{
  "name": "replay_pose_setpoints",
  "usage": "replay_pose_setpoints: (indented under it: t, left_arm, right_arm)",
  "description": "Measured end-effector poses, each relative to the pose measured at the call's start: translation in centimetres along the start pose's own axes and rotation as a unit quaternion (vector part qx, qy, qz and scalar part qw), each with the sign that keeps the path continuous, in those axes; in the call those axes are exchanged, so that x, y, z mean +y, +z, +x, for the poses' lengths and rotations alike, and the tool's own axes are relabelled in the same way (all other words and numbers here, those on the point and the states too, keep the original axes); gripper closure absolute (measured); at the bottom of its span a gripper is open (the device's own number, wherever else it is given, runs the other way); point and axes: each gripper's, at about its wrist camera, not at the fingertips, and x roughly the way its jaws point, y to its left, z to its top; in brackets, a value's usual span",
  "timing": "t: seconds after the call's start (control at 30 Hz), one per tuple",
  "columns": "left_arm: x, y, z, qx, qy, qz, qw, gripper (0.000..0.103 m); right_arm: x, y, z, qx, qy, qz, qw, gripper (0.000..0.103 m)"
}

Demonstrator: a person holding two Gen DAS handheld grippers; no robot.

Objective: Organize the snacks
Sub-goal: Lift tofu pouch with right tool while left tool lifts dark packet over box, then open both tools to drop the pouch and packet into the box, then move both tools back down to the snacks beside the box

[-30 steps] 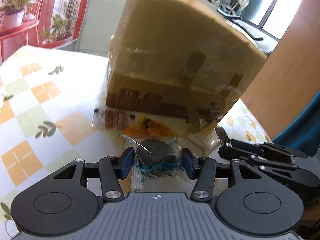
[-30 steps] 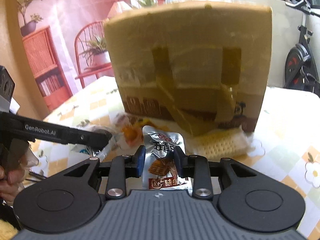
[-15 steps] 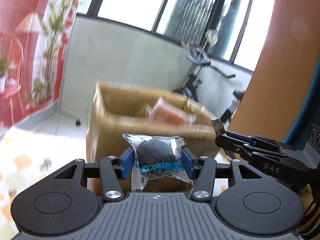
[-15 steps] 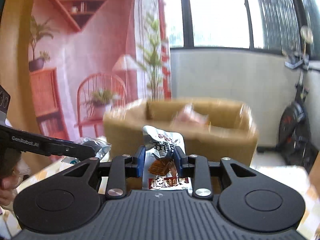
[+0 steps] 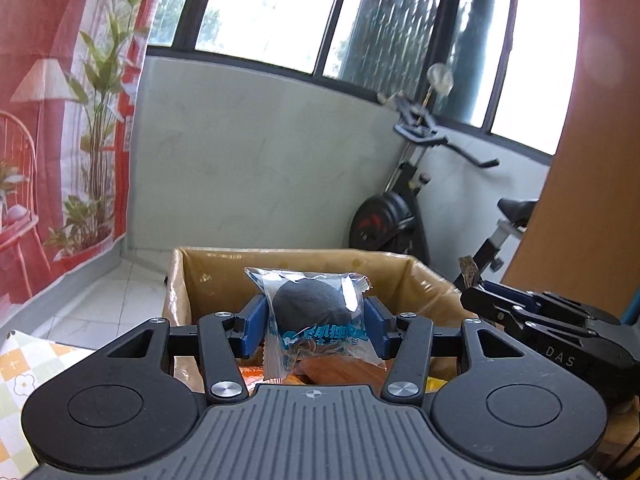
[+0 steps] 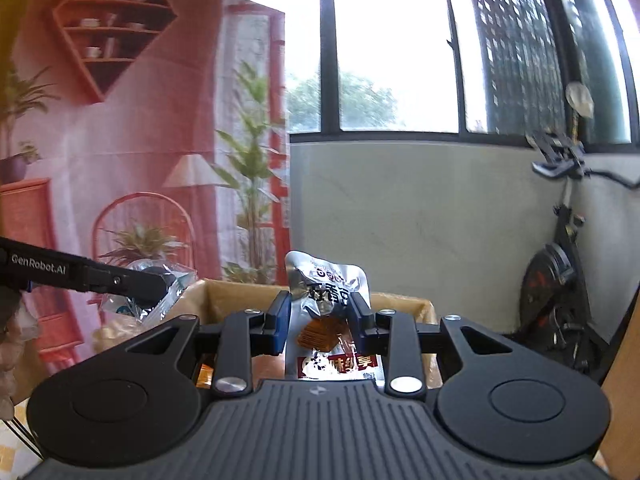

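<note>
My left gripper point(image 5: 314, 330) is shut on a clear-wrapped dark round snack point(image 5: 312, 312) and holds it above the open cardboard box point(image 5: 208, 276). My right gripper point(image 6: 318, 322) is shut on a silver snack pouch point(image 6: 326, 292) with red print, above the same box point(image 6: 236, 300). Orange packets point(image 5: 280, 374) lie inside the box. The right gripper shows at the right of the left wrist view point(image 5: 520, 312). The left gripper with its snack shows at the left of the right wrist view point(image 6: 132, 280).
A checked tablecloth point(image 5: 24, 376) shows at the lower left. An exercise bike point(image 5: 404, 208) stands by the grey wall under the windows. A wooden panel point(image 5: 592, 184) rises at the right. A red printed backdrop point(image 6: 120, 140) hangs at the left.
Both grippers rose with their snacks from table level in front of the box to above its open top. The box's inside has come into view below them.
</note>
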Motion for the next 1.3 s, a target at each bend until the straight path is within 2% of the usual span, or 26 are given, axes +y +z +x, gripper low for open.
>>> replay_pose_setpoints:
  t: [0.23,0.33,0.4,0.67,0.87,1.07,1.3]
  left_arm:
    - [1.2,-0.9,0.8,0.025,0.011,0.007,0.9996,0.046]
    - [1.7,-1.1,0.6,0.028,0.023,0.011,0.9993,0.04]
    - [2.1,-1.1,0.2,0.03,0.02,0.004,0.9994,0.04]
    - [2.9,-1.0,-3.3,0.024,0.015,0.021,0.9994,0.04]
    - [4.2,-2.2,-6.6,0.025,0.004,0.024,0.9994,0.04]
    - [6.6,-4.9,-8.6,0.042,0.001,0.0,0.9991,0.04]
    - [9.3,-7.8,-8.5,0.066,0.008,-0.048,0.9966,0.04]
  right_arm:
    - [-2.8,-2.2,1.3,0.035,-0.01,0.056,0.998,0.069]
    - [-2.8,-2.5,1.0,0.039,-0.019,0.05,0.998,0.067]
    - [-2.8,-2.5,0.4,0.04,-0.022,0.048,0.998,0.059]
    - [-1.0,-2.9,-2.2,0.028,-0.018,0.045,0.998,0.056]
    - [1.2,-3.8,-4.2,0.02,-0.007,0.054,0.998,0.056]
    - [3.4,-5.9,-5.7,0.03,0.001,0.055,0.998,0.056]
    - [5.1,-8.6,-5.2,0.07,0.018,0.055,0.996,0.056]
